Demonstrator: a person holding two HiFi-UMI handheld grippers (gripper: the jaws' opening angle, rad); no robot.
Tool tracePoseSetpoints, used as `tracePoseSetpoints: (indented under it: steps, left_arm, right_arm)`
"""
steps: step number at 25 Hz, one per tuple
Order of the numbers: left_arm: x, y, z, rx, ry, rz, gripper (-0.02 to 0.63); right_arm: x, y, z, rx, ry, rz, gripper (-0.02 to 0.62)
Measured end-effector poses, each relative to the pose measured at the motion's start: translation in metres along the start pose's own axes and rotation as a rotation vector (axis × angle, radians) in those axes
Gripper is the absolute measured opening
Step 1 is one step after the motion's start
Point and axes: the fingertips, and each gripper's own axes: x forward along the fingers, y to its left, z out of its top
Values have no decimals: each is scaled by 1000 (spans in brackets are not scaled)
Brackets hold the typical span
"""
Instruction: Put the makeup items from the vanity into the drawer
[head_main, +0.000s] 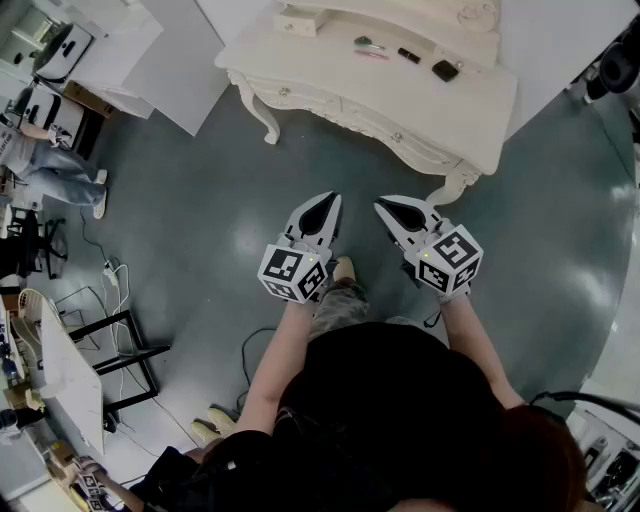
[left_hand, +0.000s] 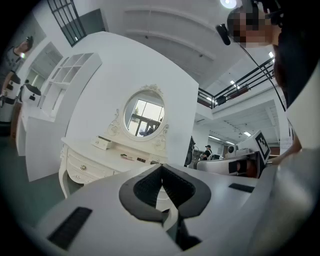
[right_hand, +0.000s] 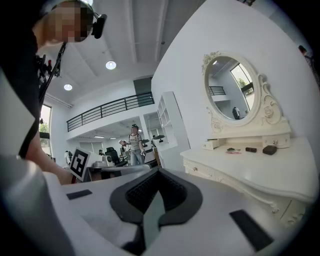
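Head view: left claw (head_main: 320, 208) and right claw (head_main: 395, 210) both shut, empty, over floor. Makeup items (head_main: 409, 55) in row along back of vanity worktop (head_main: 440, 115), well ahead, nearer right claw. Drawer (head_main: 385, 130) closed.
Left gripper view: jaws together; items ahead-left.
Right gripper view: jaws together; items ahead-right, well apart.
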Motion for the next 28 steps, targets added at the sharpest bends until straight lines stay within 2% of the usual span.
tracePoseSetpoints:
  steps: [7,13,17,22,28]
  left_arm:
    - [25,75,25,-4,1,-34,14]
    - [31,127,35,-29,-17,-8,14]
    - [41,138,38,-39,-27,-11,14]
    - [54,147,39,-50,-14,-26,14]
    - [81,176,43,-49,-8,-17,14]
  right_arm:
    - [83,-22,22,-18,6,-18,21]
    - [129,-28,27,-40,29,4,21]
    - [141,-38,35,-31,25,13,23]
    - [153,-58,38,7,20,-15,23]
    - [186,-85,40,20,28,9,23]
